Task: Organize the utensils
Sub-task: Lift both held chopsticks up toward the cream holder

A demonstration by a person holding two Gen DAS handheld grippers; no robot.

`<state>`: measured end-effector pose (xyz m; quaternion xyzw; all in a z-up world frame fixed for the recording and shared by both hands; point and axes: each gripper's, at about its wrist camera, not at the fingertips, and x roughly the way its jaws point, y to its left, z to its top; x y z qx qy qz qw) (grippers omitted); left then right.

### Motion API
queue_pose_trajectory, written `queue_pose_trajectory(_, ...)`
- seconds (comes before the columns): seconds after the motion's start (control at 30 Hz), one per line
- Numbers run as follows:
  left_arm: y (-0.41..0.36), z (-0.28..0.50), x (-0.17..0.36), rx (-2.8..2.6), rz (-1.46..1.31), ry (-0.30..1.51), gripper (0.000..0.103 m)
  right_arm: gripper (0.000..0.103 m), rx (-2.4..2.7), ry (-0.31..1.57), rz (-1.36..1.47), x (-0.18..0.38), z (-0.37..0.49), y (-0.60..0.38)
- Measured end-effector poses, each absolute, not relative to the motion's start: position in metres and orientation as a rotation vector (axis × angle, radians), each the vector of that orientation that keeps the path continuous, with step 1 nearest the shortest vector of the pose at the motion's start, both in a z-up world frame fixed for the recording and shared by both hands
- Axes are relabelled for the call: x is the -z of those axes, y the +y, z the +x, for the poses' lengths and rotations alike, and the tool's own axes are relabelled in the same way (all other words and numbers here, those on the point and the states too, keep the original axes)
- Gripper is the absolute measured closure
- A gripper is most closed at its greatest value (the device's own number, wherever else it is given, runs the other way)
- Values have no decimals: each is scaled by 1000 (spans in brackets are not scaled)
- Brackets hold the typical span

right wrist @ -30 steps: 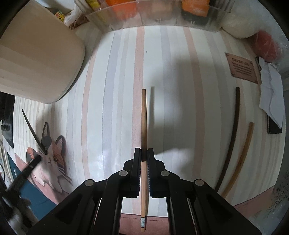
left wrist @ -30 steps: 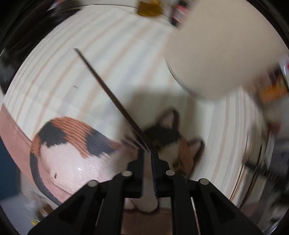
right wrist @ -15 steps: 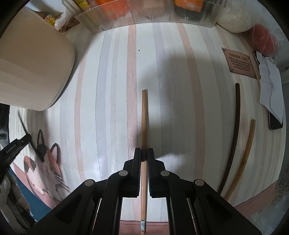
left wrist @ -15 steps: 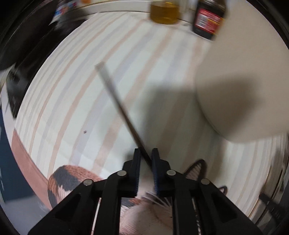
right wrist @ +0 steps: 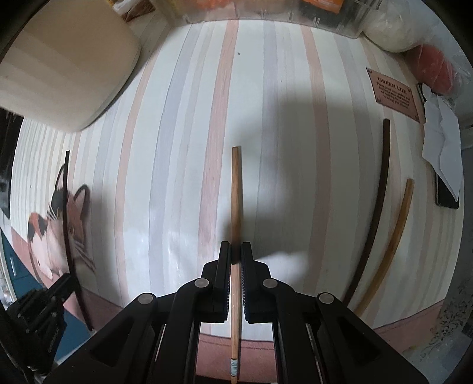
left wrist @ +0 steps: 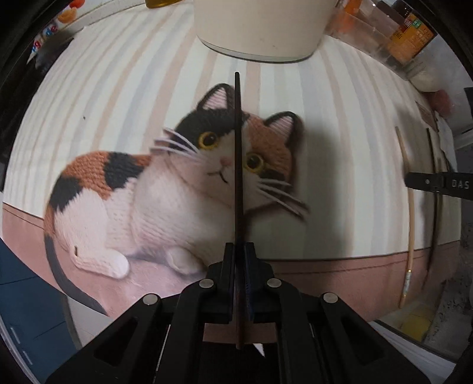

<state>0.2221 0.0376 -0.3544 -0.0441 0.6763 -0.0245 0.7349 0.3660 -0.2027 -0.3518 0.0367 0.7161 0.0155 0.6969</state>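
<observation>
A: What does the left wrist view give that the right one lacks?

B: The whole cat picture on the striped table, and the cream container at twelve o'clock. The right view shows only the cat's edge at nine o'clock, but adds a brown label and white paper at two o'clock.

A: The fingers?

B: The left gripper is clenched on a dark chopstick running toward twelve o'clock across the cat's face. The right gripper is clamped on a light wooden chopstick, also pointing to twelve.

A: Other utensils?

B: A second dark chopstick and a second light chopstick lie side by side on the table at three o'clock in the right view.
</observation>
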Motion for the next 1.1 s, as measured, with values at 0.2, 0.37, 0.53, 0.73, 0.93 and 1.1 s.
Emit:
queue_pose_trajectory(0.2, 76, 268, 365, 52, -238, 1493, 95, 96, -33, 1603, 88, 350, 372, -213)
queue_pose_trajectory(0.37, 98, 314, 366, 21, -284, 1486, 94, 96, -24, 1607, 97, 354, 383, -203)
queue_pose_trajectory(0.53, 77, 346, 345, 11, -155, 1482, 94, 96, -15, 1611, 110, 351, 395, -200)
queue_pose_trajectory(0.73, 34, 358, 348, 0, -18, 1452, 97, 96, -5, 1604, 91, 355, 393, -193)
queue_pose_trajectory(0.93, -4, 360, 346, 11, 8, 1418, 100, 97, 9, 1580, 55, 354, 387, -176)
queue_pose_trajectory(1.1, 8, 333, 302, 36, -24, 1332, 100, 97, -24, 1515, 86, 337, 380, -177)
